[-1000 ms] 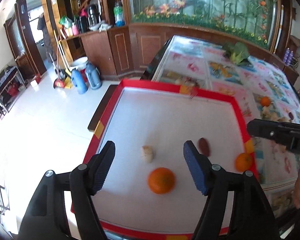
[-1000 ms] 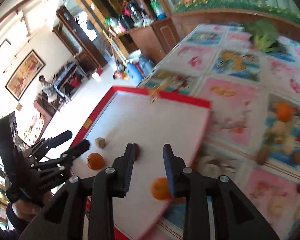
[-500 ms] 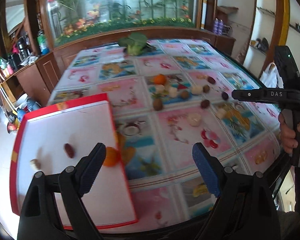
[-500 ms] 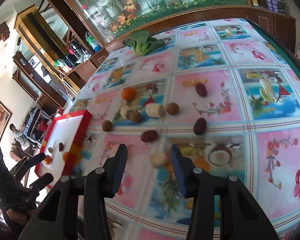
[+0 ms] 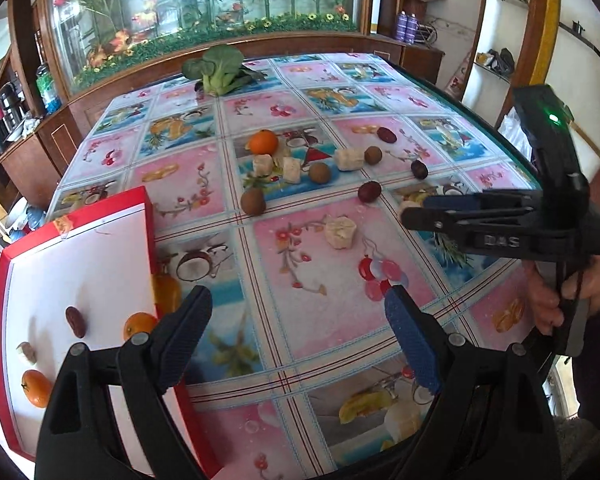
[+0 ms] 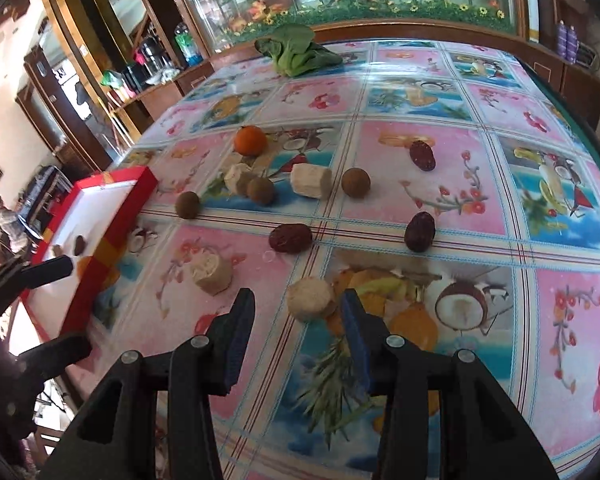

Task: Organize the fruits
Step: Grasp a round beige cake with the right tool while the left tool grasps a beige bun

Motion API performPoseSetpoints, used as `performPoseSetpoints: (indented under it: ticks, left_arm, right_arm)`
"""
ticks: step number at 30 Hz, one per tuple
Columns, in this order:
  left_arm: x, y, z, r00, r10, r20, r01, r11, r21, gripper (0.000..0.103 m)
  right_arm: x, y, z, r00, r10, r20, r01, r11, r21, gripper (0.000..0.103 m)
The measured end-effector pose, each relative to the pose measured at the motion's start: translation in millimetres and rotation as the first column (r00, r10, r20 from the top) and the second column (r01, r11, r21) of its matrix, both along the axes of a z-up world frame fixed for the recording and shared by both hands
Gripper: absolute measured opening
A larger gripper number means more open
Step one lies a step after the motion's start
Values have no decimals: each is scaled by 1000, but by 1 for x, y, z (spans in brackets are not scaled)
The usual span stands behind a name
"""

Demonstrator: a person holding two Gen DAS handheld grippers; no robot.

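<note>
Right gripper (image 6: pixel 296 320), jaws part-open and empty, should straddle the pale round fruit chunk (image 6: pixel 310 298) at twelve o'clock; left gripper (image 5: pixel 300 324) wide, empty.

The left gripper (image 5: pixel 296 336) hides part of the red tray (image 5: pixel 148 216), whose near corner runs off the picture's edge.

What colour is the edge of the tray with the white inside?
Red, with small yellow patches. The tray rim shows best in the left wrist view.
</note>
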State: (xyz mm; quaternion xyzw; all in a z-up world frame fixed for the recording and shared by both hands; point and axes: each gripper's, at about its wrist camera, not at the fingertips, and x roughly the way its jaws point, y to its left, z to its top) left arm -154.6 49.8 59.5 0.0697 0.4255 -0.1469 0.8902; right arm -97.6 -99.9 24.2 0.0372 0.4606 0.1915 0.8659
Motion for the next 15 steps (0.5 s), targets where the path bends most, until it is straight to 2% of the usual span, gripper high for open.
performPoseSetpoints:
  ticks: [3,4,7,11,15]
  left_arm:
    - [4,-2,0,1000,-2,-4,2,1000,-7,88]
    - [7,-3,0,1000,-2,-5,2,1000,-7,88]
    - [13,-9,-2,1000,-6,-6,6,1000,5,88]
    - [26,-23,-9,1000,-19,-16,20,1000,21,88]
    - [44,-37,-20,999,-20,-38,21,999,31,88]
  right_arm:
    - [4,2,-2,1000,-9,2,9,1000,-13,42]
    - [4,3,-2,1000,-6,6,6,1000,-29,36]
    - [5,5,-3,1000,-2,16,3,998,-65,25]
    - [3,1,-2,1000,9,18,-8,998,-57,25]
    - [8,-20,-3,1000,-26,10,26,999,20,25]
